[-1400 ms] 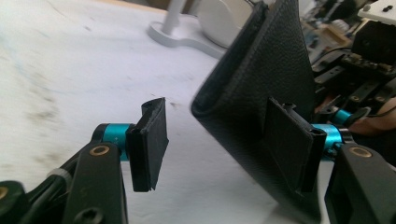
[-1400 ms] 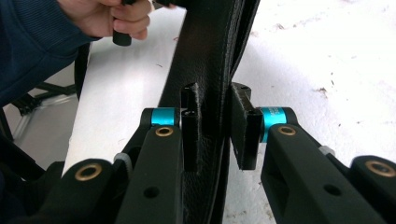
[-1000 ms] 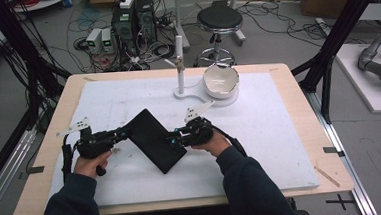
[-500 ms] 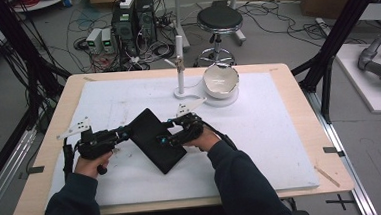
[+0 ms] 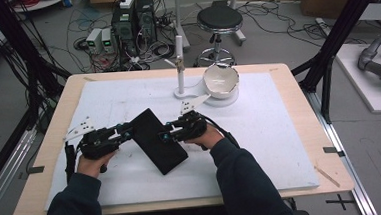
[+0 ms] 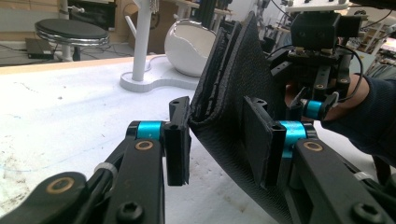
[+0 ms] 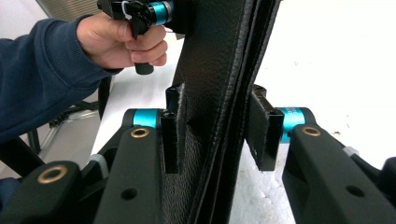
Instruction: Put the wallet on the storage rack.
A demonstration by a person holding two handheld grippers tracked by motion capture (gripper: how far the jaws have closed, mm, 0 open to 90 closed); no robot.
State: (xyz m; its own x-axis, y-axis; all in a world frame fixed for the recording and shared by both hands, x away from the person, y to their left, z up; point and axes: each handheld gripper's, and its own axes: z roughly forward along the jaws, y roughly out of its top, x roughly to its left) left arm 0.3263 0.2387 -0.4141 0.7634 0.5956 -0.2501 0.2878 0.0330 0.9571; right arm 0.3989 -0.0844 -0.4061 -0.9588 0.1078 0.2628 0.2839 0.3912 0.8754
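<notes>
While both grippers meet over the white mat point(image 5: 280, 132), the black leather folder point(image 5: 158, 147) sits lifted between them, tilted on edge. Left gripper point(image 6: 217, 140): jaws clamped on its near corner. Right gripper point(image 7: 215, 140): jaws pinching the opposite edge, folds visible between pads. Farther back: white stand point(image 5: 180, 68), white bowl point(image 5: 220, 79), then black stool point(image 5: 219, 20) beyond the table.
</notes>
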